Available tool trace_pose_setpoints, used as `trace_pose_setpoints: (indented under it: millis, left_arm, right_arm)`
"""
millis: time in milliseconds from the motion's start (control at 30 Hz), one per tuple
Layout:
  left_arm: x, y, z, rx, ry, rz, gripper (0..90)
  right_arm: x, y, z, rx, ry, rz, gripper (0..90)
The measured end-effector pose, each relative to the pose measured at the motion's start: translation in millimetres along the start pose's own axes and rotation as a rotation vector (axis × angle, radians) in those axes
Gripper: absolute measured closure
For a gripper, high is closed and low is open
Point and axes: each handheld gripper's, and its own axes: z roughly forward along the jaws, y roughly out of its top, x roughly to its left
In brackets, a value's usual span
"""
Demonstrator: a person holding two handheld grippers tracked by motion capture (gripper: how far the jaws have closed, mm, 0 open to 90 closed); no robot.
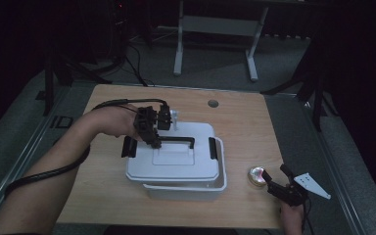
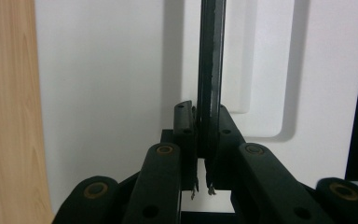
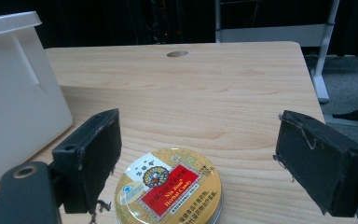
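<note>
Lid coming off on the left, candy tin waiting on the right.

Over on the left, the left hand-held gripper point(image 1: 155, 139) is clamped on the black handle point(image 1: 178, 140) of the white lid point(image 1: 176, 159), and the left gripper view has both pads pinching that thin bar point(image 2: 210, 70) squarely. The lid sits slightly askew over the white storage box point(image 1: 186, 188) in the middle of the wooden bench point(image 1: 245, 117), so the judgement is that it's being lifted clear. To do it well: pull straight up, keep the lid level so it doesn't snag the box rim, and hold the pinch near the bar's middle so it won't swing. Moving right, the round herbal candy tin point(image 3: 170, 191) rests on the bench just beside the box, sitting between the jaws of the right hand-held gripper point(image 3: 196, 163), which stand wide apart, not touching it.
</note>
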Motion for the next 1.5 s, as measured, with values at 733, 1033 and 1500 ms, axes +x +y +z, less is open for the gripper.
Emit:
trace_pose_setpoints:
  millis: [733,1033,1500]
  left_arm:
    - [-6.4,-161.8,-43.2,0.102,0.042,-0.377,83.5]
    - [2.0,-206.4,-26.3,0.078,0.045,-0.503,83.4]
    - [16.3,-226.2,43.9,0.038,-0.024,-0.564,83.4]
  right_arm:
    - [1.8,0.4,1.2,0.016,-0.009,-0.012,13.9]
    - [2.5,0.5,1.6,0.018,-0.012,-0.014,14.0]
    - [2.9,0.4,1.6,0.019,-0.007,-0.019,14.0]
